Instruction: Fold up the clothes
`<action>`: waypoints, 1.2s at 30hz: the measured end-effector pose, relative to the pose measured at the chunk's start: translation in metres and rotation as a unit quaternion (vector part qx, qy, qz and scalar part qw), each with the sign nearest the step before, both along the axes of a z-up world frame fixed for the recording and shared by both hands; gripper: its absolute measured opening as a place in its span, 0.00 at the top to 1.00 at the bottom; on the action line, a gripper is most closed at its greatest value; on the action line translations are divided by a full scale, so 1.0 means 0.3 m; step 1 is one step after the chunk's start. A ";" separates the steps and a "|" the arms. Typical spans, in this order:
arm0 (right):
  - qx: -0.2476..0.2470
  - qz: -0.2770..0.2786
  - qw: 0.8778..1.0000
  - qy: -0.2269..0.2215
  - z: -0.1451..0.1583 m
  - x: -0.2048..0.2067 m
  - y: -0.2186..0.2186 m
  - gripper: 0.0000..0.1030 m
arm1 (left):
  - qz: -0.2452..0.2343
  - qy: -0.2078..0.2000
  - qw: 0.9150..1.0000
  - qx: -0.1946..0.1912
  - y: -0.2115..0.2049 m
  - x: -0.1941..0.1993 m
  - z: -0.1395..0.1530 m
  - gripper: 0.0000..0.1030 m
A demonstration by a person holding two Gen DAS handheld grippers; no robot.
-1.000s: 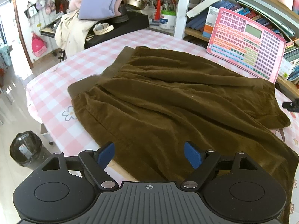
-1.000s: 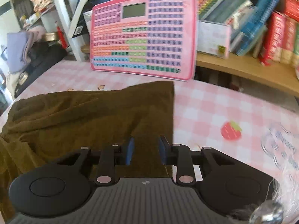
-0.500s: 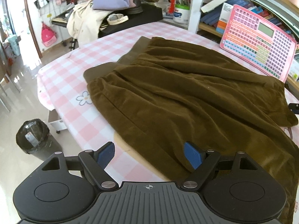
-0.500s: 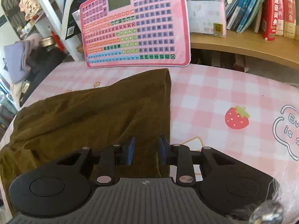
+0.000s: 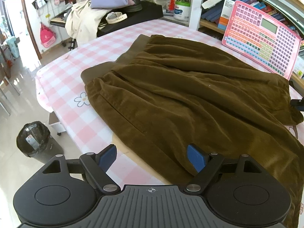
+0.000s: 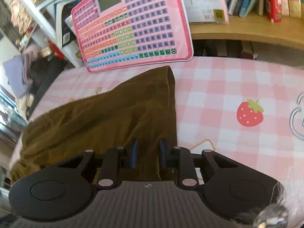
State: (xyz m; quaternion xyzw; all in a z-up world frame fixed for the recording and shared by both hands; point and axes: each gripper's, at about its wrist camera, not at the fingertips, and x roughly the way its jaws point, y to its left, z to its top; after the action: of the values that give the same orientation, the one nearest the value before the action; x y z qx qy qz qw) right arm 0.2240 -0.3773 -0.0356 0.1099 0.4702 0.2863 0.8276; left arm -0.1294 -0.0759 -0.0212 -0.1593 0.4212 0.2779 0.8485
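A brown velvet skirt (image 5: 190,95) lies spread on the pink checked tablecloth (image 5: 79,72), its waistband at the far left. My left gripper (image 5: 152,157) is open and empty, hovering over the skirt's near hem at the table's front edge. My right gripper (image 6: 147,154) is shut on a fold of the skirt (image 6: 106,114) near its right corner and holds that cloth lifted a little. A tip of the right gripper shows at the far right edge of the left wrist view (image 5: 298,103).
A pink toy keyboard (image 6: 133,28) leans on the bookshelf (image 6: 247,30) behind the table. A pile of clothes (image 5: 102,3) sits on a black stand at the far left. A black bin (image 5: 36,142) stands on the floor by the table's left edge.
My left gripper has drawn back and up, so more of the table and floor shows. My right gripper has lifted and tilted with the skirt's fold still held.
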 end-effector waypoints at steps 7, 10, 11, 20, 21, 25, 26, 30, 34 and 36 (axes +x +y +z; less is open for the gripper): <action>0.089 0.016 0.996 -0.016 0.130 -0.083 -0.088 0.97 | -0.004 -0.002 1.000 0.002 -0.006 0.009 0.006 0.19; 0.068 0.002 0.998 0.003 0.112 -0.106 -0.126 0.97 | 0.000 -0.002 1.000 -0.001 0.000 0.013 0.002 0.19; 0.035 -0.006 0.999 0.011 0.085 -0.105 -0.128 0.97 | 0.000 -0.001 1.000 -0.002 0.001 0.016 0.001 0.19; -0.044 -0.037 0.998 0.007 0.004 -0.123 -0.106 0.94 | -0.023 -0.012 1.000 0.001 -0.005 0.031 0.012 0.19; -0.050 -0.037 0.998 0.001 0.006 -0.128 -0.101 0.94 | -0.020 -0.014 1.000 0.000 0.000 0.027 0.011 0.19; -0.072 -0.043 0.996 -0.027 0.029 -0.156 -0.089 0.90 | -0.011 -0.020 1.000 -0.007 0.016 0.015 0.004 0.19; -0.076 -0.045 0.995 -0.035 0.042 -0.166 -0.091 0.90 | -0.011 -0.022 1.000 -0.008 0.017 0.014 0.005 0.19; -0.088 -0.055 0.993 -0.063 0.079 -0.221 -0.096 0.76 | -0.019 -0.031 0.999 -0.003 0.024 0.023 0.015 0.19; -0.093 -0.062 0.990 -0.085 0.105 -0.295 -0.091 0.75 | -0.027 -0.039 0.999 0.004 0.042 0.040 0.029 0.19; -0.094 -0.061 0.989 -0.092 0.115 -0.341 -0.089 0.75 | -0.030 -0.043 0.999 0.006 0.054 0.049 0.035 0.19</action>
State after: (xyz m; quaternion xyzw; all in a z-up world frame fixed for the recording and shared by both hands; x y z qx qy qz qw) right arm 0.1218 -0.4040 -0.0012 0.0336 0.4091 0.1984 0.8900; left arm -0.1147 -0.0595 -0.0109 -0.1530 0.3868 0.2476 0.8750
